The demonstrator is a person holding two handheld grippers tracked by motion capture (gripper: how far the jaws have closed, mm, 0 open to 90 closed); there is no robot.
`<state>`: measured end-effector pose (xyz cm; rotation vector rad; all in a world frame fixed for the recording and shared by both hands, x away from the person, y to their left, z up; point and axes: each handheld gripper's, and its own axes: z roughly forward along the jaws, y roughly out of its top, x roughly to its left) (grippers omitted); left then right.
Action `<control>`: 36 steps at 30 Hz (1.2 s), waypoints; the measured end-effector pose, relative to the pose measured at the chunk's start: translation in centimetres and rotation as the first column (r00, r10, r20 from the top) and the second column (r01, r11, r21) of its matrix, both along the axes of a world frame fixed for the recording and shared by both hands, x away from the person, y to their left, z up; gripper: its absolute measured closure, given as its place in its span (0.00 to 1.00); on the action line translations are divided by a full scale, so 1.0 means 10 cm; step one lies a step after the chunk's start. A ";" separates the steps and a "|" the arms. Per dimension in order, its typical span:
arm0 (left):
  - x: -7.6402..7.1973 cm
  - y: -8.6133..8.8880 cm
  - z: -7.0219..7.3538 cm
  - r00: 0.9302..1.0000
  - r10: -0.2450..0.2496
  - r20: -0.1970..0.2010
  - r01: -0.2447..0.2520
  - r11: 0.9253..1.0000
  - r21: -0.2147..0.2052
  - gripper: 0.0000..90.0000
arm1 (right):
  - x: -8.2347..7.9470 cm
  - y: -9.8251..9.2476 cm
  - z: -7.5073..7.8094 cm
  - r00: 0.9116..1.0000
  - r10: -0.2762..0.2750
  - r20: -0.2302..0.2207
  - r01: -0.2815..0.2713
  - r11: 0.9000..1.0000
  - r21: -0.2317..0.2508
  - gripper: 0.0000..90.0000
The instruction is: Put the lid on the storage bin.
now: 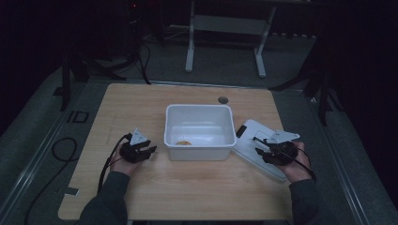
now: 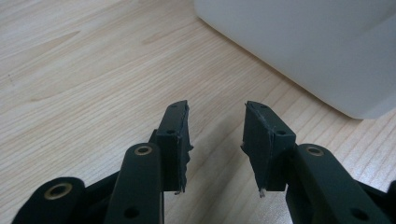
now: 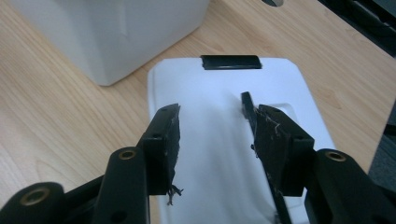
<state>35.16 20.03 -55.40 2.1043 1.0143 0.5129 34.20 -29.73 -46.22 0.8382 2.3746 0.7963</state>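
A white bin (image 1: 199,107) stands at the middle of the wooden table (image 1: 187,187), with a small orange thing (image 1: 183,142) on its floor. Its white lid (image 1: 251,129) lies flat to the right, a black clip (image 1: 241,131) at its far end. My right gripper (image 1: 257,145) hovers over that lid (image 3: 210,84), its jaws (image 3: 210,109) apart with white lid surface showing between them. A thin black strip (image 3: 247,116) runs along one jaw's inner face; I cannot tell what it is. My left gripper (image 1: 151,150) sits low left of the bin (image 2: 303,46), open (image 2: 217,109) over bare wood.
A round cable hole (image 1: 223,100) sits in the table behind the bin. The lid reaches near the table's right edge. Beyond the far edge stands a white frame on two legs (image 1: 189,56). A black cable (image 1: 61,150) loops on the floor at left.
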 end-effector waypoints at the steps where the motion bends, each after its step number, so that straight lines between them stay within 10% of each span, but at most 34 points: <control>1: 0.00 0.00 0.00 1.000 -0.001 0.000 0.001 1.000 0.002 0.67 | 0.01 -0.01 0.01 1.000 -0.002 -0.003 0.002 1.000 -0.006 0.56; 23: -0.01 0.03 -0.03 1.000 0.005 -0.002 -0.005 1.000 -0.010 0.67 | 0.26 0.02 0.24 0.997 0.019 -0.071 -0.032 0.981 -0.189 0.69; 36: -0.01 0.01 -0.05 1.000 0.000 -0.003 0.000 1.000 -0.011 0.67 | 0.45 0.08 0.20 0.982 0.019 -0.186 -0.077 0.947 -0.312 0.72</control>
